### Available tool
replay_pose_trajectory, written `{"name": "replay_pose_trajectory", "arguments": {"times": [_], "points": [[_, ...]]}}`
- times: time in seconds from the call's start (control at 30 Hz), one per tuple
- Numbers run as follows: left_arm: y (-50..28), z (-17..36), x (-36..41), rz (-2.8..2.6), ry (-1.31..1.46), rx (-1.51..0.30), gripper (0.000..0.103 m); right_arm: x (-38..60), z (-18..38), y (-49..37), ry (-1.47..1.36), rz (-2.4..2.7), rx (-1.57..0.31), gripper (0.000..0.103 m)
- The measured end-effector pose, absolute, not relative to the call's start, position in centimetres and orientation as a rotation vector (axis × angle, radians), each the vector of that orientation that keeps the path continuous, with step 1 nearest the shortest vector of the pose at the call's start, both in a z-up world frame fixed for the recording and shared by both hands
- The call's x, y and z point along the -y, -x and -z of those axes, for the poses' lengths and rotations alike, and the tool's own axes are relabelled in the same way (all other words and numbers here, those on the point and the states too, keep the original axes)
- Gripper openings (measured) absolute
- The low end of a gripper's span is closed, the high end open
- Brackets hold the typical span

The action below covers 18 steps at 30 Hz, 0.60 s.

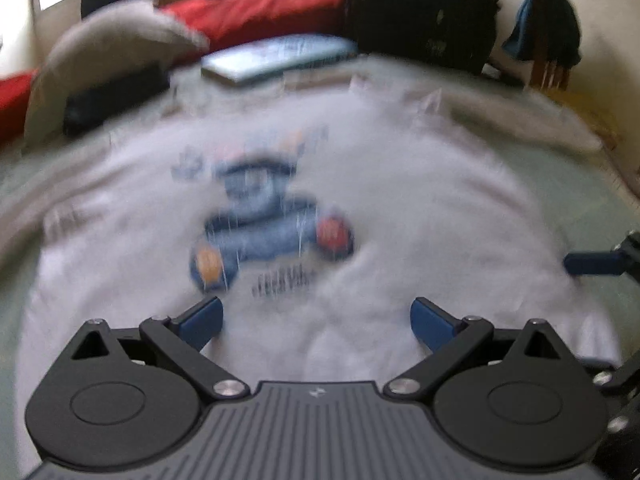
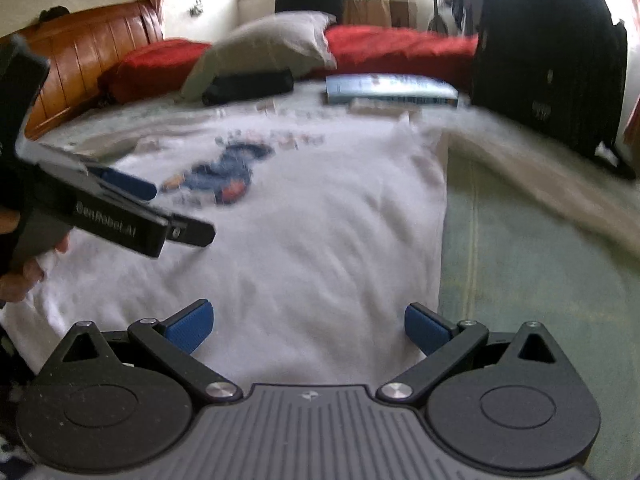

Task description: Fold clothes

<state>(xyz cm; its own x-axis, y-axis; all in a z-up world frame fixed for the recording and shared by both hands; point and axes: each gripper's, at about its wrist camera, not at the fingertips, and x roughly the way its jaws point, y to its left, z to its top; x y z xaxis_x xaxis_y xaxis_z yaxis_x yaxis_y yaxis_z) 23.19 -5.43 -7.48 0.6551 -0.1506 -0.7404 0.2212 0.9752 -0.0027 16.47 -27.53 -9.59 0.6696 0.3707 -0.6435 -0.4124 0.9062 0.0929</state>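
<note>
2 handheld grippers hover over a white T-shirt (image 1: 400, 208) spread flat, print side up, on a pale green bedsheet (image 2: 532, 264). Nearest the lens in the left wrist view, the left gripper (image 1: 316, 322) has its 2 blue-padded fingers (image 1: 202, 322) spread wide with only cloth showing between them; nothing is held. The right gripper (image 2: 306, 326) is likewise wide open and empty, poised above the shirt's near hem close to its right edge, where white fabric meets green sheet. In the right wrist view the left tool's black body crosses the frame from the left, lettering on its side, with a person's hand (image 2: 24, 268) wrapped around its handle just above the shirt's left side. The right gripper's blue fingertip pokes into the left view at the right border.

Mid-shirt sits a blue cartoon graphic (image 1: 268, 224) with orange and red spots and a line of dark lettering below it; motion blur hides the details. 1 beige long sleeve (image 2: 552, 172) stretches away to the right across the sheet.

Beyond the collar lie a light blue book (image 2: 390, 88) and a black pouch (image 2: 248, 86), the pouch resting against a grey pillow (image 2: 272, 46). Red cushions (image 2: 400, 50) line the far side of the bed, a brown headboard (image 2: 88, 48) stands at left, and a large black bag (image 2: 548, 56) sits at the bed's right far corner, with bright windows behind.
</note>
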Motion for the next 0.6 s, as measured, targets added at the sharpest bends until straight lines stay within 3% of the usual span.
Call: {"name": "replay_pose_trajectory", "arguments": {"times": [0.33, 0.6], "points": [[-22.6, 5.9, 7.2, 0.247, -0.014, -0.811, 0.102, 33.9, 8.0, -17.4, -0.104, -0.418, -0.704, 0.103], [-21.7, 6.0, 11.7, 0.366, -0.142, -0.785, 0.102, 42.5, 8.1, -20.6, -0.238, -0.202, -0.734, 0.103]]}}
